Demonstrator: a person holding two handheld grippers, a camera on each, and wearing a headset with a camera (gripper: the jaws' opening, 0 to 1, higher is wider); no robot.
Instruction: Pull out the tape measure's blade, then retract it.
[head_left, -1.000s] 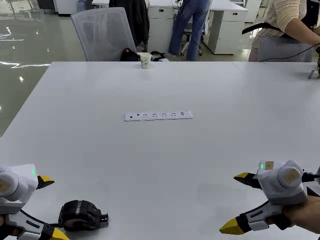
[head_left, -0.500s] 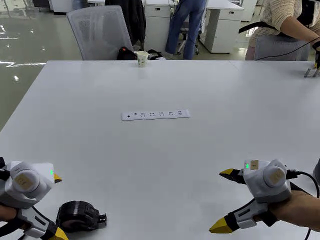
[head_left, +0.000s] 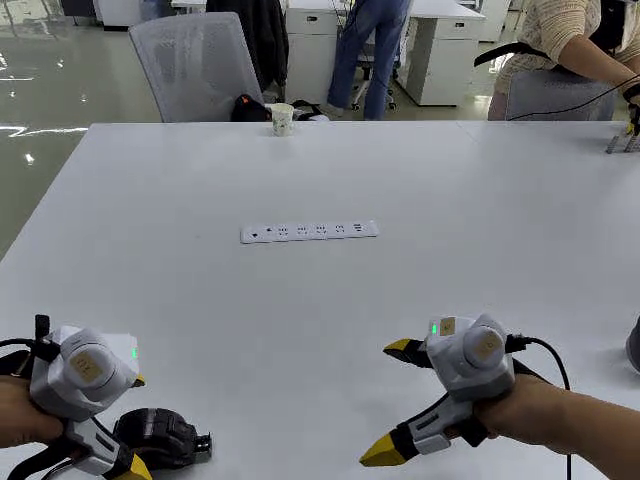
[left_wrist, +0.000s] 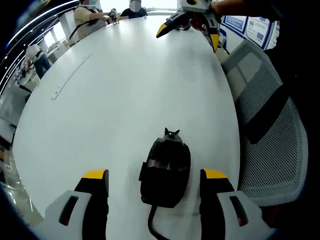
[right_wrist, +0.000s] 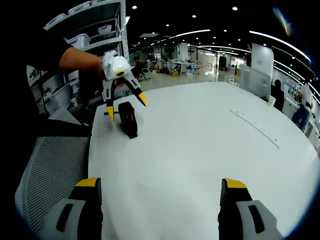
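A: Head view: your table (head_left: 320, 300) is bright, evenly lit and sharp throughout. Glare streaks on the floor (head_left: 40, 90), upper left.
B: Shadows?
A: Soft and faint. A thin one lies under the tape (left_wrist: 166, 170) in your left gripper view. Both gripper views bow strongly toward the edges. Right gripper view: strip lights (right_wrist: 192, 33) on a dark ceiling (right_wrist: 165, 15), table near washed out, far end hazy.

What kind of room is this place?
Probably a big open office or lab: a long white worktable with a power strip, a grey mesh office chair, and more desks behind.
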